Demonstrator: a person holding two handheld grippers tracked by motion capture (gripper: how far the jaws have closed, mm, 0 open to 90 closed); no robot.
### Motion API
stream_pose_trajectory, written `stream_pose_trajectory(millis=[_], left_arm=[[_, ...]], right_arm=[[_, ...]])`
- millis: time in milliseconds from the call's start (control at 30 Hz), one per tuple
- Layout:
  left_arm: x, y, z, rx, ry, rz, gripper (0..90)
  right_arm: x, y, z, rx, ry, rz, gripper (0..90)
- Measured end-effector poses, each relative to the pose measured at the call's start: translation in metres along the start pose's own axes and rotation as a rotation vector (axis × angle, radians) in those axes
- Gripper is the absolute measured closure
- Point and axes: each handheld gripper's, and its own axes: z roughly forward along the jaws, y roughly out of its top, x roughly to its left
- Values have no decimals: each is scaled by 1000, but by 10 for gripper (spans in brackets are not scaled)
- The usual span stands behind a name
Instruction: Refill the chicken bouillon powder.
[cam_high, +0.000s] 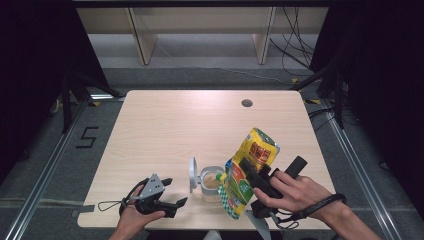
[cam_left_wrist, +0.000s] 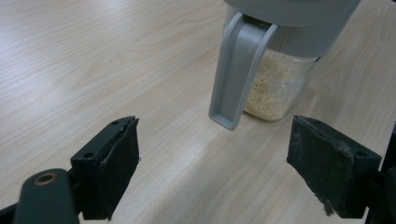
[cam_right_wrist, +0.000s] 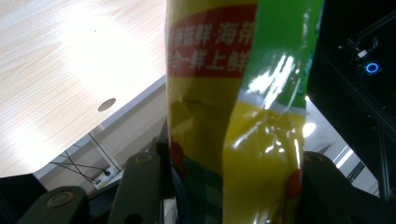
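**Pouring from bag into jar — mid-pour, bag tipped**

Right gripper (cam_high: 254, 176): jaws clamped on the yellow-green bag (cam_high: 248, 170), one pad on each face; the grip shows close up in the right gripper view, where the bag (cam_right_wrist: 233, 116) rises between the jaws. The bag is held off the table, tilted, its lower end directly over the jar's mouth.

Left gripper (cam_high: 176, 199): jaws spread wide, nothing between them. It rests low on the table just left of the jar, pointed at it. In the left gripper view the jar (cam_left_wrist: 275, 84) stands ahead of the pads, apart from both.

Jar (cam_high: 212, 184): clear, upright, near the front edge of the table (cam_high: 165, 125), its grey lid (cam_high: 192, 174) flipped open to the left. Pale grains fill the lower part.

Judgement: the pouring step is in hand. Next calls for a steady tilt of the bag, mouth kept over the opening; the left gripper could close on the jar to steady it.

Pose: right hand wraps the gripper from behind, wrist rolled inward; left hand flat and low.
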Motion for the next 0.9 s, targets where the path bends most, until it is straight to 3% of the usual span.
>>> stream_pose_trajectory(millis=[67, 367, 467, 533, 900], left_arm=[[1, 1, 0, 3, -4, 17, 161], [-1, 0, 0, 6, 3, -3, 161], [0, 0, 0, 7, 2, 16, 161], [-1, 0, 1, 0, -3, 2, 161], [0, 0, 0, -1, -4, 10, 161]], right_arm=[[0, 0, 0, -1, -1, 1, 605], [2, 1, -1, -5, 7, 14, 607], [2, 1, -1, -4, 3, 12, 607], [2, 0, -1, -2, 2, 12, 608], [-1, 3, 2, -10, -2, 9, 613]])
